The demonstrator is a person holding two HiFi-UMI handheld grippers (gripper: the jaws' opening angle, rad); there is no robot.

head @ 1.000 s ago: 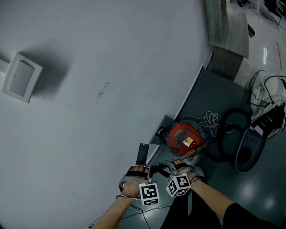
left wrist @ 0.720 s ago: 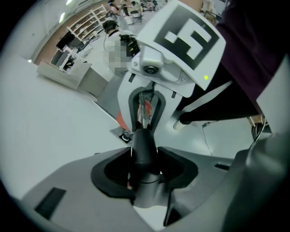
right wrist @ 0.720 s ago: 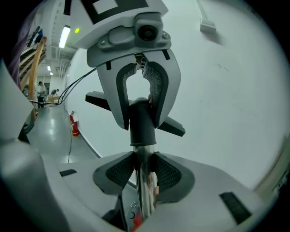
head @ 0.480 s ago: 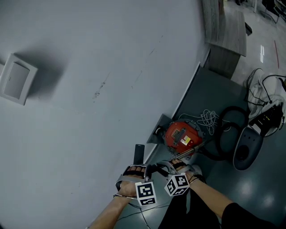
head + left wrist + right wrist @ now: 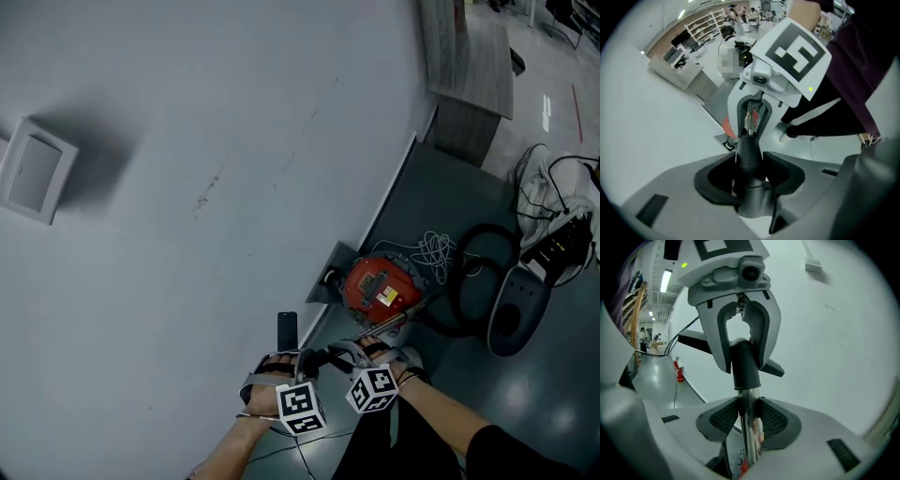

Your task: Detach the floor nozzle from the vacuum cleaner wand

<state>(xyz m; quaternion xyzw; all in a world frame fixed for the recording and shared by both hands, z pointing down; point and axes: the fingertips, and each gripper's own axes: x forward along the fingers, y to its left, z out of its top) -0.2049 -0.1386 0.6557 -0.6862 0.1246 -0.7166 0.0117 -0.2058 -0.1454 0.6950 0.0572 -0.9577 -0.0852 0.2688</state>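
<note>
The red vacuum cleaner (image 5: 378,286) lies on the floor by the wall. Its chrome wand (image 5: 386,323) runs down-left toward my two grippers. My right gripper (image 5: 359,351) is shut on the chrome wand (image 5: 751,427); its jaws have just been closing, and the tube sits pinched between the ribbed pads (image 5: 771,418). My left gripper (image 5: 302,361) faces it and is shut on the nozzle's dark grey neck (image 5: 749,154). That neck (image 5: 743,364) joins the wand just beyond the right jaws. The black floor nozzle (image 5: 287,330) pokes out past the left gripper, against the wall.
A grey wall (image 5: 187,141) with a white box (image 5: 33,169) fills the left. The black hose (image 5: 469,281), a white cord (image 5: 437,251) and a dark grey rounded unit (image 5: 514,314) lie right of the vacuum. A wooden cabinet (image 5: 478,66) stands behind. A shoe (image 5: 790,136) is near.
In the head view the left gripper has rolled a little, and its marker cube and the black nozzle have shifted slightly left. The right gripper stays where it was.
</note>
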